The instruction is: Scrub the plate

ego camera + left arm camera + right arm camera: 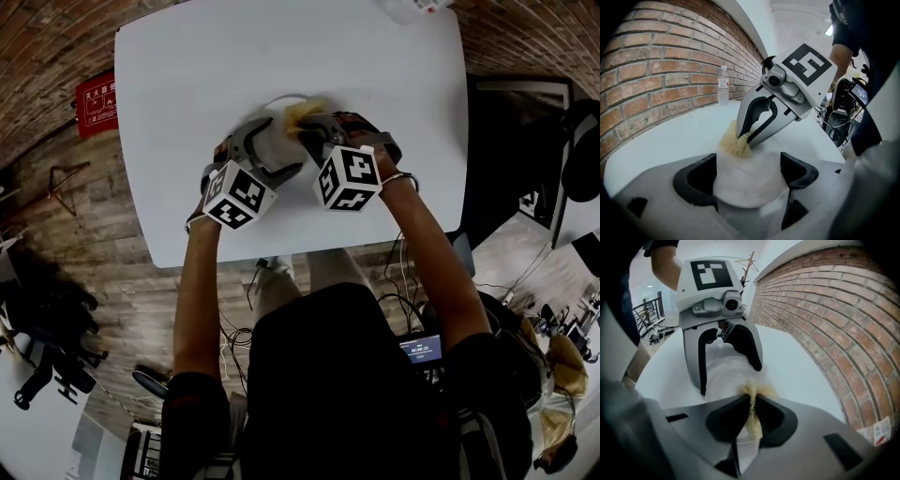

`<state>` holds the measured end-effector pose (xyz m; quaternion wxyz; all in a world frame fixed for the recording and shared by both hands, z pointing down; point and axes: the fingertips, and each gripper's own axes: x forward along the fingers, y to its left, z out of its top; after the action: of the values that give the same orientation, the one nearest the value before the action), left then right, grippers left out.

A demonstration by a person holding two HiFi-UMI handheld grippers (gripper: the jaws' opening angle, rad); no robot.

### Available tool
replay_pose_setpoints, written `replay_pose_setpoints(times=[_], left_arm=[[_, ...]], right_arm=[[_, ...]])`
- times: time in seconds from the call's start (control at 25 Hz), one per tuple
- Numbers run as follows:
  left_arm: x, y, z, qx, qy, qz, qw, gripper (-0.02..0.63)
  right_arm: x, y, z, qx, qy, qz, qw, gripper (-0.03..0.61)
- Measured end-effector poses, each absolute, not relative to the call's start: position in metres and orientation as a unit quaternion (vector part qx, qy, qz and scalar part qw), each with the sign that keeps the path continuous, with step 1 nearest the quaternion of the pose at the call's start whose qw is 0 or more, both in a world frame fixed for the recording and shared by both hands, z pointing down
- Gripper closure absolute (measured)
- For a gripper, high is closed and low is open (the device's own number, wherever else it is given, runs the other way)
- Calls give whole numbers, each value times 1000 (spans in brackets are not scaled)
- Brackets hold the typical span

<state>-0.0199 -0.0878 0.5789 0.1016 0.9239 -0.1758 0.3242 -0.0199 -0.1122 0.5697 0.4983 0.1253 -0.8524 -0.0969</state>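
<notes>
**Plate gripped and scrubbed at a white table**

The white plate (pixel 724 376) is at the middle of the table (pixel 187 75), clamped between the left gripper's (pixel 746 171) jaws, apparently to brace it. The right gripper (pixel 751 411) pinches a yellow scrubber (pixel 735 144) tight against the plate's face, placed for rubbing.

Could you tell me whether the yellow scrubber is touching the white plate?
Touching. The left gripper view shows the yellow scrubber, held by the right gripper, pressed onto the far rim of the white plate with no gap.

White plate (pixel 747 180), yellow sponge (pixel 735 143), white table (pixel 187 94)
</notes>
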Motion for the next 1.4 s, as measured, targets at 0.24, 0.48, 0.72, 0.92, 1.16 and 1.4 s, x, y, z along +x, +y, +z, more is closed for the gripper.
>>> replay_pose_setpoints(times=[0.24,0.48,0.72,0.92,1.16,1.4], left_arm=[[-20,-88,577,924,-176,325,101,206],[-19,-88,578,924,-176,325,101,206],[-19,-88,578,923,-176,325,102,206],[-18,-88,578,924,-176,325,102,206],[-20,-88,578,923,-176,325,103,206],[-20,-88,578,923,-175,326,103,206]], right_arm=[[-29,-120,568,119,-851,-103,501,532],[-39,-125,569,113,-851,-111,501,532],[-39,-126,569,117,-854,-108,496,532],[-38,-125,569,123,-854,-105,495,532],[-35,-122,568,132,-854,-94,494,532],[-28,-112,569,136,-854,-87,495,532]])
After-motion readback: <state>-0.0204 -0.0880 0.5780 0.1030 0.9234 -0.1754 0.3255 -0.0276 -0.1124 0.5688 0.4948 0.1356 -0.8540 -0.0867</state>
